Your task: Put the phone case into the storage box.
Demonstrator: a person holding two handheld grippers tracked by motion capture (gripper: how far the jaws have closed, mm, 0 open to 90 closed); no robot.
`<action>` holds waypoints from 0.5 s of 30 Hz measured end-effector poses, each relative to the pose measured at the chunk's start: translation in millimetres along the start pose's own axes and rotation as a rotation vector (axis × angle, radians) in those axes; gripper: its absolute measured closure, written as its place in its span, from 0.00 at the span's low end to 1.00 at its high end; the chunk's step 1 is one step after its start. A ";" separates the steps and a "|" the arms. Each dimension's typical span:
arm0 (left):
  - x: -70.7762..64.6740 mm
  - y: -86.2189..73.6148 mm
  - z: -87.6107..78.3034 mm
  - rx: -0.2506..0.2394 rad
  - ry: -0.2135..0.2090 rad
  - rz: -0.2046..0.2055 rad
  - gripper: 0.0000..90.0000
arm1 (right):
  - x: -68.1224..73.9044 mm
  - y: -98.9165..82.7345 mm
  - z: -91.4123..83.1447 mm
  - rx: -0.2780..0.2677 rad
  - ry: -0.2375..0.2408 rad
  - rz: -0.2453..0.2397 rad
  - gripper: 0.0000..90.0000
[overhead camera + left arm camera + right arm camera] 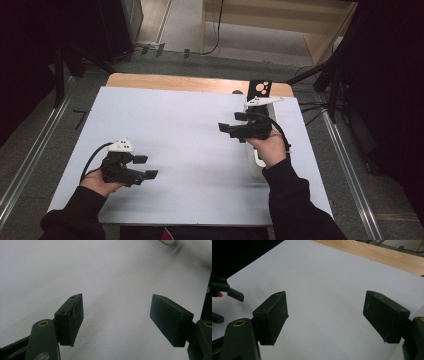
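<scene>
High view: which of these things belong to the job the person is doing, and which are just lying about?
Part of the job:
- left gripper, jaws open, empty
- right gripper, jaws open, empty
- white object by the right hand, too hidden to identify

Just lying about:
- black card with white circles
- white sheet
- wooden table
- floor cable

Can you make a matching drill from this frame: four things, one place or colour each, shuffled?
Things:
1. left gripper
2. right gripper
3. white sheet
4. black tag with white circles

Descriptions:
A. stands at the table's far edge, right of middle
B. open, over the near left part of the sheet
C. covers most of the wooden table
D. open, held over the right part of the sheet, jaws pointing left

Pairs: 1-B, 2-D, 3-C, 4-A
</scene>
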State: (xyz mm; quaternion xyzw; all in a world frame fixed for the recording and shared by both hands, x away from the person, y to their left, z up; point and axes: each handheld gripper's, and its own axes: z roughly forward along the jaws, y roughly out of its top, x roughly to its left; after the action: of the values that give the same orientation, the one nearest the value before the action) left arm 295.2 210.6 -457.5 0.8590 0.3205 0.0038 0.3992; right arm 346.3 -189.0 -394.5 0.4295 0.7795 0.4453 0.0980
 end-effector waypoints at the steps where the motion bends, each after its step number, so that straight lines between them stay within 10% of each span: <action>1: 0.1 0.0 0.0 0.000 0.000 0.001 0.30 | 1.3 -2.2 -0.4 0.004 0.004 -0.001 0.20; 15: -1.3 0.5 0.1 -0.002 -0.004 0.001 0.30 | 16.4 -30.3 -6.1 0.016 0.074 -0.020 0.26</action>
State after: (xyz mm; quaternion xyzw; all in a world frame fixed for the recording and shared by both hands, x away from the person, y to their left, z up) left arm 294.5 209.6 -456.9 0.8588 0.3193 0.0025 0.4007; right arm 315.4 -187.4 -410.8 0.4058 0.7903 0.4537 0.0699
